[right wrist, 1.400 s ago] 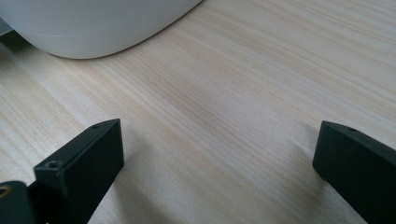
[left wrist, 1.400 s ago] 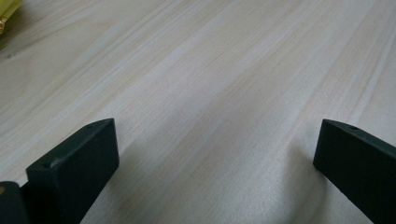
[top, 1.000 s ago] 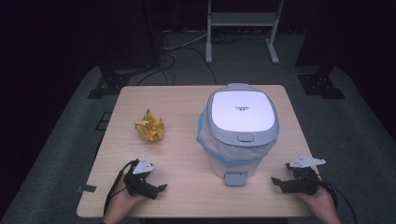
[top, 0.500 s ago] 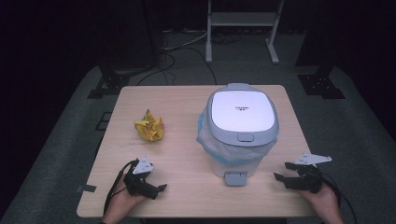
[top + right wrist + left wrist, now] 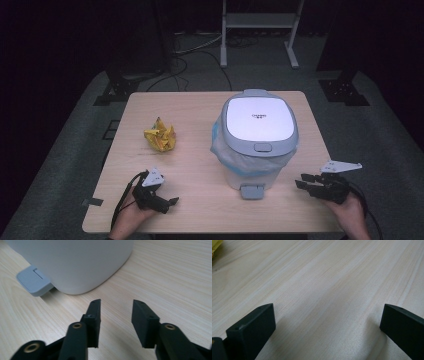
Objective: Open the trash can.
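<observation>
pedal bin (image 5: 258, 140) on pale wood table (image 5: 195, 107), dark room; both hand-held grippers apart, empty, right (image 5: 303, 182) just narrowing.

One bin (image 5: 258, 137), one yellow wrapper (image 5: 160, 137) and two grippers, left (image 5: 170, 202) and right (image 5: 299, 181), are counted on one table (image 5: 200, 165).

We look along the left claw (image 5: 327, 322) at a pale wood-grain surface (image 5: 332, 277): its two black jaws stand wide apart at the near edge, one at left, one at right, with nothing between them but bare wood. A scrap of yellow wrapper (image 5: 215, 246) peeks in at the far left corner.
</observation>
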